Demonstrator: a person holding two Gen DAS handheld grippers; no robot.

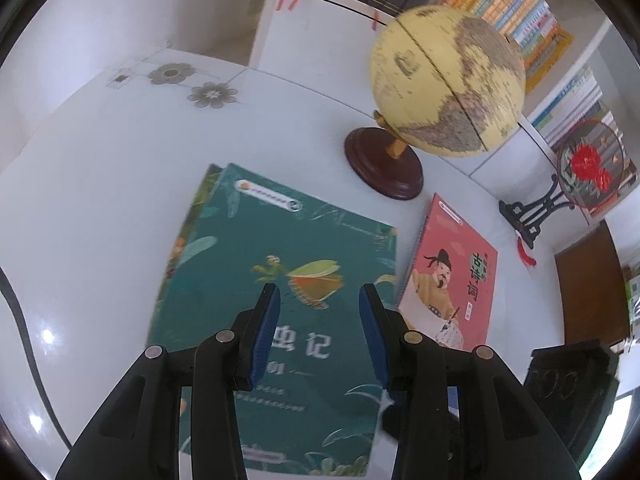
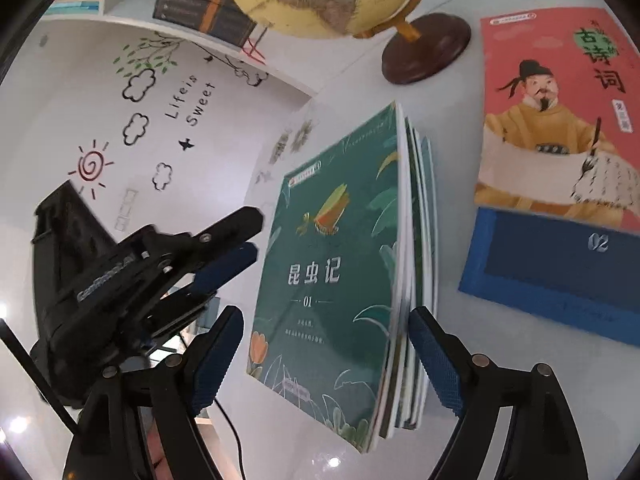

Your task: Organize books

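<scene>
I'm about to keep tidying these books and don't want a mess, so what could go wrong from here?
1. The green books lie as a fanned, uneven stack between the open right gripper; closing on it might catch only some copies or push them further askew.
2. The globe stands just beyond the stack; sliding the books that way could knock its base.
3. The pink book overlaps the blue book, so moving one may drag the other.

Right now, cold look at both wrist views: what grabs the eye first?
The green book lies mid-table on top of a stack, between the open fingers of the right gripper. Behind it stands a yellow globe on a dark wooden base. To the right of the stack lies a pink book with a robed figure, overlapping a blue book.
</scene>
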